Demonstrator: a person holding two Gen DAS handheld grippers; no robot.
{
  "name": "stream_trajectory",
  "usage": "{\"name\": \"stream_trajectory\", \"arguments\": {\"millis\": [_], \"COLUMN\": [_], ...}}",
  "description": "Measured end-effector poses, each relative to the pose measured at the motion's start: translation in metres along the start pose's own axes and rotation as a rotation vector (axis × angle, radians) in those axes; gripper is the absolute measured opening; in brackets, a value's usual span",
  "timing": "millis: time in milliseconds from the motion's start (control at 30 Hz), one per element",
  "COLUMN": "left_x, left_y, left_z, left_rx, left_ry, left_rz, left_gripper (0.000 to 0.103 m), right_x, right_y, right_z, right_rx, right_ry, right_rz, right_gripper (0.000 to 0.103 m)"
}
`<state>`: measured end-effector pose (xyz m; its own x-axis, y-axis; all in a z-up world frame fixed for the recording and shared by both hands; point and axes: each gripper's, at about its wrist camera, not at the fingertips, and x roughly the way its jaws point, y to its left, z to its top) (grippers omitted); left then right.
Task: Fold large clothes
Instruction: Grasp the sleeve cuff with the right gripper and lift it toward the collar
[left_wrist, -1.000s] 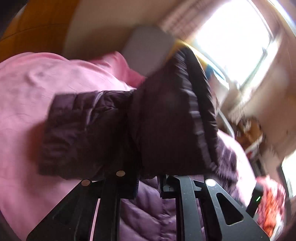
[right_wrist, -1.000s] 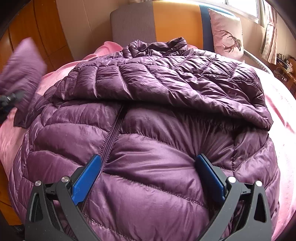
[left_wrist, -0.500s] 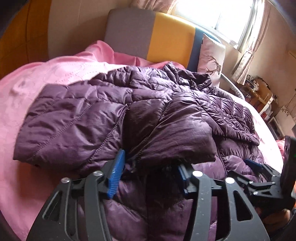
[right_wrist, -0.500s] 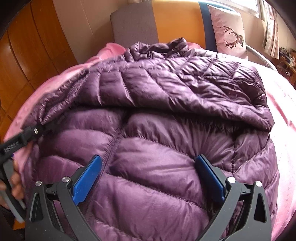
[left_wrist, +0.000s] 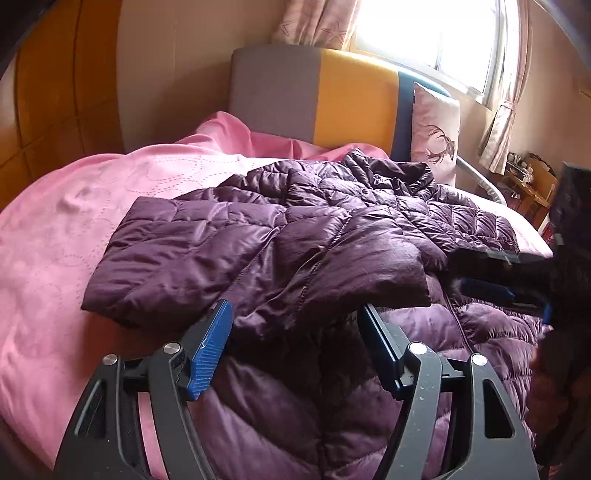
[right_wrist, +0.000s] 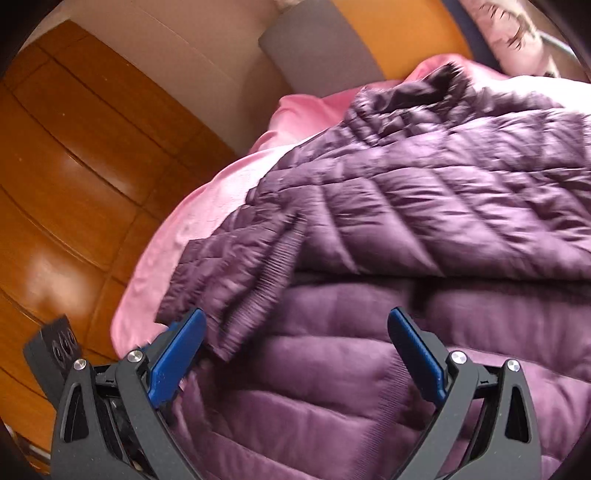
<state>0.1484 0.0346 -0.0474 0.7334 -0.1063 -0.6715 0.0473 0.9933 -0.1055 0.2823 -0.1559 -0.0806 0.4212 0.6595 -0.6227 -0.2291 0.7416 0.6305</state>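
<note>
Dropped sleeve (left_wrist: 192, 254) now lies flat; both grippers' fingers spread, apparently empty.

Purple quilted puffer jacket (left_wrist: 332, 258) spread across pink bed, collar toward headboard. Glossy, stitched in bands, front zipper running down lower body. Left sleeve (left_wrist: 177, 258) folded inward over chest (ribbed cuff visible in right wrist view, blurred).

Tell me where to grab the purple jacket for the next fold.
Probably the bottom hem of the jacket, nearest the cameras, coming from that near side. The sleeve already lies folded across the front, so lifting the flat hem toward the collar would halve it.
</note>
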Motion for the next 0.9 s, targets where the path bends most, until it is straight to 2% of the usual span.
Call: {"name": "stream_trajectory", "arguments": {"millis": [133,233,333,400,533,600,667,700,900], "left_x": [-0.003,-0.004,-0.004,-0.004,-0.003,-0.004,-0.003,-0.002,0.0], "left_y": [0.004,0.009,0.015,0.019,0.028,0.035,0.042,0.045,0.066], "left_z": [-0.006,-0.01,-0.013,-0.015,-0.02,-0.024,-0.027,-0.029,-0.032], "left_rx": [-0.004,-0.02,-0.038,-0.05,-0.081,-0.108,-0.135,-0.147,-0.225], "left_ry": [-0.002,0.004,0.009,0.014,0.024,0.03,0.04,0.044,0.068], "left_rz": [0.016,0.017,0.023,0.028,0.041,0.052,0.07,0.079,0.122], "left_gripper": [0.069,0.069,0.069,0.069,0.069,0.069,0.069,0.069,0.069], "right_x": [0.02,0.032,0.041,0.05,0.063,0.069,0.071,0.068,0.033], "right_y": [0.009,0.017,0.02,0.022,0.028,0.035,0.044,0.052,0.085], "right_z": [0.005,0.004,0.0,0.0,-0.006,-0.008,-0.009,-0.009,0.013], "right_rx": [0.015,0.004,-0.001,-0.007,-0.044,-0.074,-0.114,-0.142,-0.208], "right_ry": [0.029,0.045,0.058,0.063,0.08,0.092,0.099,0.092,-0.018], "right_rz": [0.023,0.008,-0.004,-0.005,-0.023,-0.036,-0.053,-0.062,-0.031], "right_gripper": [0.098,0.096,0.089,0.077,0.06,0.04,0.024,0.019,0.013]}}
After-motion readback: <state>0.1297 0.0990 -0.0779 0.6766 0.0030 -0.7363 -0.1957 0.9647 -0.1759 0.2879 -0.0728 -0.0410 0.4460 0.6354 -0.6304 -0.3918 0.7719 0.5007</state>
